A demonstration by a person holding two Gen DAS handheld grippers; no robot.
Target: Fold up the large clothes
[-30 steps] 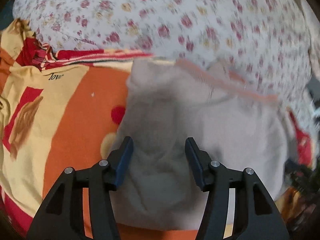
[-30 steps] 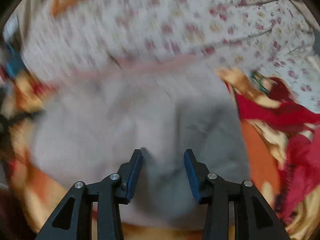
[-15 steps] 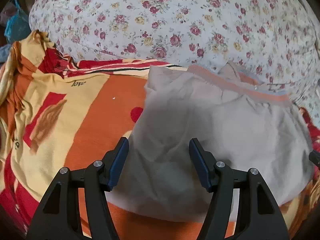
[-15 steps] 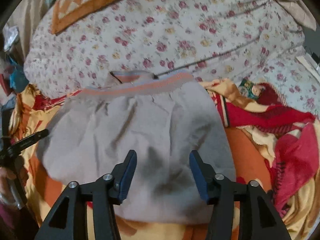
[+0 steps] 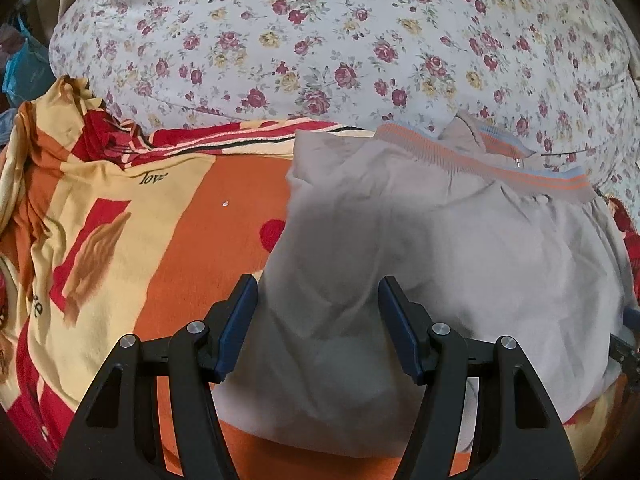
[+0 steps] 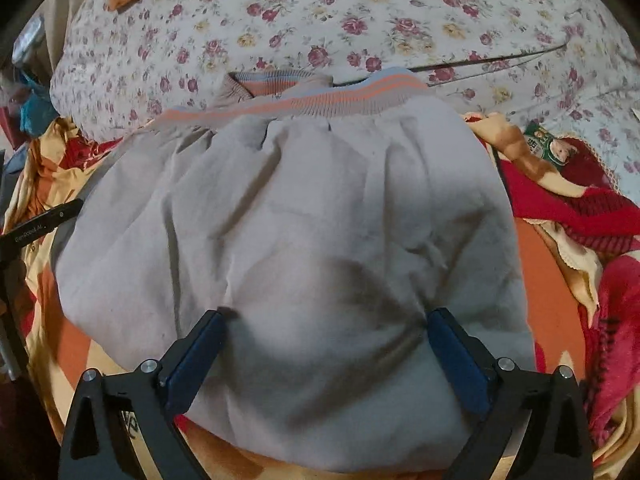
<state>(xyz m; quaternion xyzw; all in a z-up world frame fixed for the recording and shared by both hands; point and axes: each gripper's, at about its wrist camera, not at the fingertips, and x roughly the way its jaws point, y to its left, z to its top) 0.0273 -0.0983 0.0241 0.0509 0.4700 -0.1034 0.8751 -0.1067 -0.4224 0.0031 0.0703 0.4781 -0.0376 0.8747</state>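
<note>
Left view: my left gripper (image 5: 318,322) stands half open over the grey jacket (image 5: 440,260) on the blanket (image 5: 208,240), gripping nothing.

Right view: my right gripper (image 6: 326,346) is opening wide, jacket (image 6: 300,220) released. This fold looks laid.

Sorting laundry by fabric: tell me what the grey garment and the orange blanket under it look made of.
Grey garment: soft matte knit, probably fleece-like cotton blend; it wrinkles softly, and its striped hem band is ribbed. Orange blanket: printed, slightly fuzzy plush, likely synthetic; fibre is uncertain.
</note>
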